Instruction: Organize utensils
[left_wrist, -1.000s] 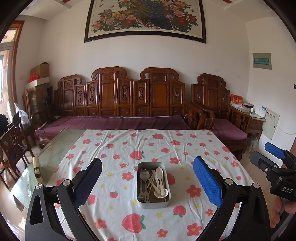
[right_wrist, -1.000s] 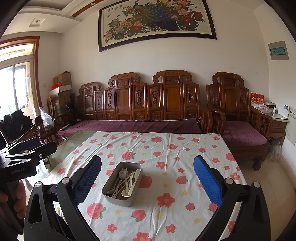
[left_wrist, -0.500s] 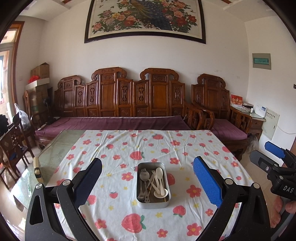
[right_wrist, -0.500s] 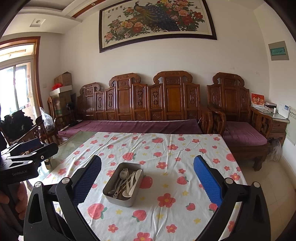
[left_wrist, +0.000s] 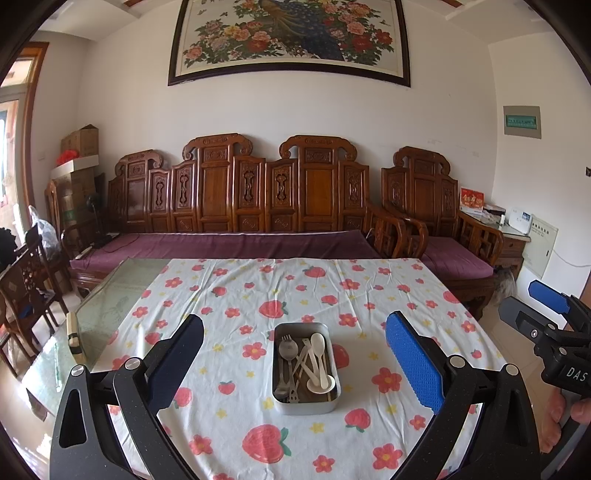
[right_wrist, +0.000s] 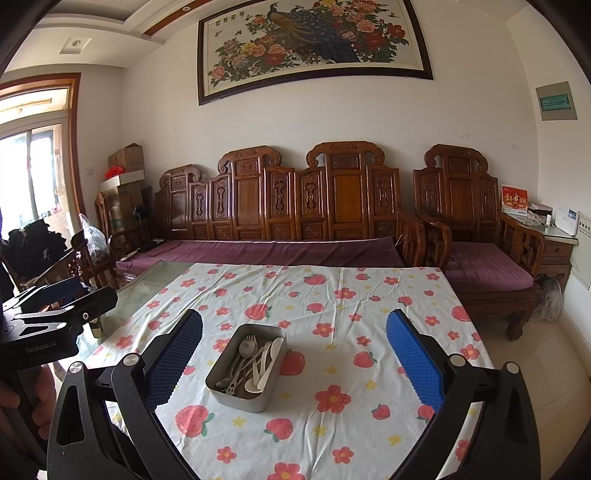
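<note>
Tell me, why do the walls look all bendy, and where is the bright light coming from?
Both wrist views use fisheye lenses, so the edges curve and the corners go black. In the right wrist view the window glares white. The metal tray stays sharp in the left wrist view.

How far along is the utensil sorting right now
Nothing looks done yet. The utensils all lie jumbled in the metal tin on the tablecloth. The left gripper and the right gripper are open and empty. All the sorting is left.
</note>
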